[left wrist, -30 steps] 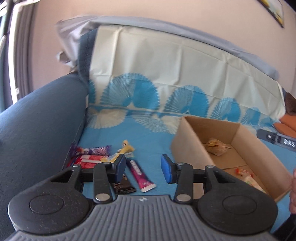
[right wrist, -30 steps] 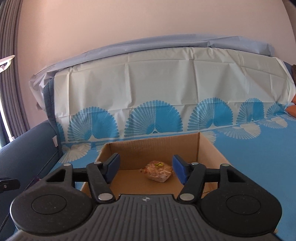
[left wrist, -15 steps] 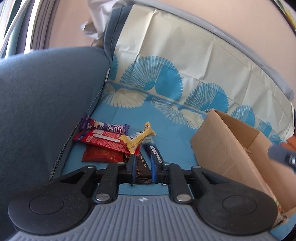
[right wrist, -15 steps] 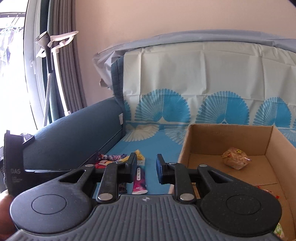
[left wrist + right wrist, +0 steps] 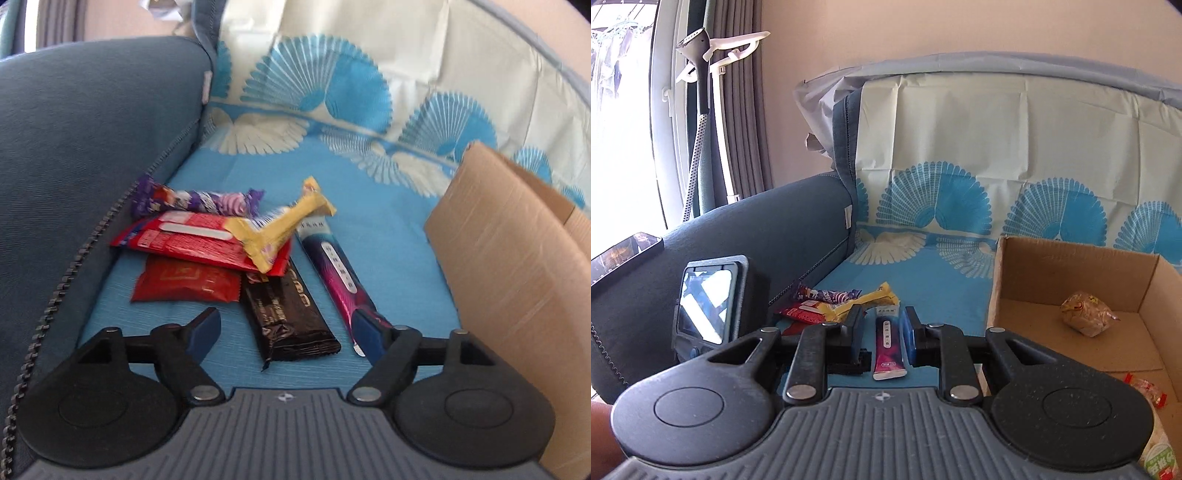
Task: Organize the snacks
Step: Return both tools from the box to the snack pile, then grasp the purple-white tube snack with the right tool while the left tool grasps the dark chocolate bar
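A pile of snack bars lies on the blue sofa cover: a purple bar (image 5: pixel 199 201), a red packet (image 5: pixel 199 240), a yellow wrapper (image 5: pixel 284 225), a dark brown bar (image 5: pixel 291 314) and a pink-and-blue bar (image 5: pixel 334 269). My left gripper (image 5: pixel 287 328) hovers low over them. Its jaws are opening and straddle the brown bar's near end without touching it. My right gripper (image 5: pixel 882 332) floats higher with only a narrow gap. The pink-and-blue bar (image 5: pixel 886 343) shows through that gap but lies on the sofa beyond. The cardboard box (image 5: pixel 1071 258) stands to the right.
In the box are a wrapped bun (image 5: pixel 1086 317) and other packets (image 5: pixel 1145 391). The dark blue armrest (image 5: pixel 92 147) walls off the left, with a phone (image 5: pixel 624 254) on top. The box wall (image 5: pixel 517 258) stands close to my left gripper's right finger.
My left gripper sank towards the snack pile, shut, then spread wide over the brown bar. My right gripper swung left from the box to face the snacks, and its jaws narrowed.
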The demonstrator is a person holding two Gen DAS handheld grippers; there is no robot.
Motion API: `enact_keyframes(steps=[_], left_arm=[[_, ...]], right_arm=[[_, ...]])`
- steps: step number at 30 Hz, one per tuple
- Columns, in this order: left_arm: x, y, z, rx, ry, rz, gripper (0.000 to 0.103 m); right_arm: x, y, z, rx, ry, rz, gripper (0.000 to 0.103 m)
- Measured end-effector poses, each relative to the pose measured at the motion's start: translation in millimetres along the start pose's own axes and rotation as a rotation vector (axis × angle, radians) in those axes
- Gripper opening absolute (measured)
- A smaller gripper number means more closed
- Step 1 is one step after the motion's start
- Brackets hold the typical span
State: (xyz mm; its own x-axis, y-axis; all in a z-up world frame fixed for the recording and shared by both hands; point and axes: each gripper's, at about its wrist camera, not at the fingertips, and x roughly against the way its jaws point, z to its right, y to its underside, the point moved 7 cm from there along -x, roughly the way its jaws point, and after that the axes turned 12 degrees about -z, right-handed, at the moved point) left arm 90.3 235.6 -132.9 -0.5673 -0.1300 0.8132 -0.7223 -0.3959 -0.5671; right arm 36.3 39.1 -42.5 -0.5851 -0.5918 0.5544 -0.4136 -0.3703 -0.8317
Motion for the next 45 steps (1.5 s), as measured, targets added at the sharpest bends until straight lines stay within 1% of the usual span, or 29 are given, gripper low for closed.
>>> enact_keyframes(steps=[2, 6, 7, 9, 10, 11, 12, 14, 17, 18, 19, 20, 22, 23, 24, 26, 28, 29, 30, 32, 34, 35, 37, 39, 41, 42, 43, 44, 45], left_arm=[[-7.0, -2.5, 0.6, -0.003, -0.017, -0.014, 0.082], [-11.8, -3.9, -3.1, -0.009, -0.04, -0.01, 0.081], [-11.4, -3.5, -4.2, -0.01, -0.042, -0.009, 0.077], [-9.4, -3.0, -7.3, -0.008, -0.039, -0.005, 0.065], [-7.8, -2.1, -9.6, -0.006, -0.032, -0.008, 0.048], [-5.6, -0.9, -12.8, -0.002, -0.036, -0.01, 0.044], [-2.7, 0.2, -16.9, 0.013, -0.036, -0.012, 0.043], [5.2, 3.5, -29.0, 0.083, -0.015, -0.026, 0.043], [20.8, 11.1, -52.6, 0.247, 0.036, -0.052, 0.043], [24.9, 13.9, -59.4, 0.296, 0.054, -0.06, 0.043], [28.3, 16.6, -64.8, 0.335, 0.064, -0.067, 0.041], [31.2, 19.1, -69.2, 0.367, 0.068, -0.074, 0.036], [35.5, 23.1, -73.9, 0.409, 0.08, -0.086, 0.036], [38.4, 23.7, -76.7, 0.424, 0.087, -0.083, 0.037], [39.9, 24.0, -77.4, 0.429, 0.089, -0.077, 0.039], [38.4, 22.1, -78.4, 0.422, 0.081, -0.077, 0.049], [36.6, 21.5, -79.0, 0.414, 0.084, -0.074, 0.053], [36.1, 19.6, -78.2, 0.408, 0.096, -0.066, 0.057], [35.5, 17.5, -77.2, 0.397, 0.104, -0.058, 0.059], [31.4, 16.5, -75.0, 0.374, 0.099, -0.059, 0.061], [26.8, 15.9, -72.2, 0.353, 0.074, -0.07, 0.063], [26.4, 14.5, -69.9, 0.336, 0.065, -0.065, 0.066], [25.2, 15.1, -63.6, 0.293, 0.038, -0.064, 0.068], [24.5, 15.0, -59.0, 0.257, 0.016, -0.065, 0.07], [24.1, 15.8, -57.5, 0.241, 0.006, -0.066, 0.069], [23.7, 16.1, -57.3, 0.239, 0.001, -0.065, 0.069], [22.7, 16.3, -57.6, 0.238, -0.009, -0.065, 0.064], [22.8, 16.6, -58.2, 0.238, -0.018, -0.065, 0.056], [22.6, 16.6, -58.3, 0.239, -0.025, -0.066, 0.051]], right_arm=[[1.1, -1.0, -3.1, 0.021, 0.022, 0.02, 0.024], [1.2, -3.5, -6.7, 0.043, 0.058, 0.044, 0.025], [0.8, -4.0, -6.8, 0.046, 0.067, 0.043, 0.025], [-1.5, -5.4, -6.1, 0.05, 0.08, 0.033, 0.028], [-3.6, -6.3, -4.8, 0.046, 0.082, 0.021, 0.03], [-5.9, -8.6, -3.3, 0.033, 0.086, 0.01, 0.032], [-9.3, -11.7, -1.5, 0.014, 0.091, -0.004, 0.032], [-19.1, -21.0, -0.1, -0.026, 0.091, -0.036, 0.033], [-42.9, -35.2, -6.9, -0.064, 0.075, -0.092, 0.034], [-56.5, -37.5, -11.2, -0.07, 0.075, -0.129, 0.034], [-72.4, -38.1, -14.6, -0.083, 0.079, -0.173, 0.034], [-87.7, -38.1, -15.7, -0.105, 0.079, -0.207, 0.034], [-124.8, -32.5, -17.3, -0.143, 0.072, -0.294, 0.035], [-142.5, -28.4, -15.2, -0.158, 0.087, -0.336, 0.036], [-158.4, -24.3, -12.2, -0.168, 0.101, -0.367, 0.041], [-189.8, -15.2, -5.5, -0.175, 0.122, -0.43, 0.05], [-212.7, -8.0, 1.8, -0.171, 0.15, -0.473, 0.053], [-222.0, -4.5, 5.0, -0.164, 0.161, -0.495, 0.055], [-228.7, -1.2, 6.9, -0.161, 0.167, -0.511, 0.055], [-236.3, 4.9, 9.3, -0.159, 0.168, -0.534, 0.054], [-237.1, 8.7, 7.3, -0.14, 0.147, -0.531, 0.048], [-235.7, 9.6, 4.4, -0.114, 0.138, -0.518, 0.035], [-232.1, 12.0, 1.3, -0.088, 0.125, -0.503, 0.028], [-225.7, 12.9, 5.2, -0.121, 0.117, -0.497, 0.021], [-216.9, 9.8, 8.9, -0.153, 0.111, -0.485, 0.02], [-209.5, 8.8, 8.8, -0.158, 0.112, -0.476, 0.02], [-202.1, 6.6, 7.5, -0.163, 0.108, -0.469, 0.02], [-194.0, 5.8, 5.8, -0.166, 0.097, -0.464, 0.02], [-185.4, 4.5, 4.0, -0.163, 0.088, -0.458, 0.02]])
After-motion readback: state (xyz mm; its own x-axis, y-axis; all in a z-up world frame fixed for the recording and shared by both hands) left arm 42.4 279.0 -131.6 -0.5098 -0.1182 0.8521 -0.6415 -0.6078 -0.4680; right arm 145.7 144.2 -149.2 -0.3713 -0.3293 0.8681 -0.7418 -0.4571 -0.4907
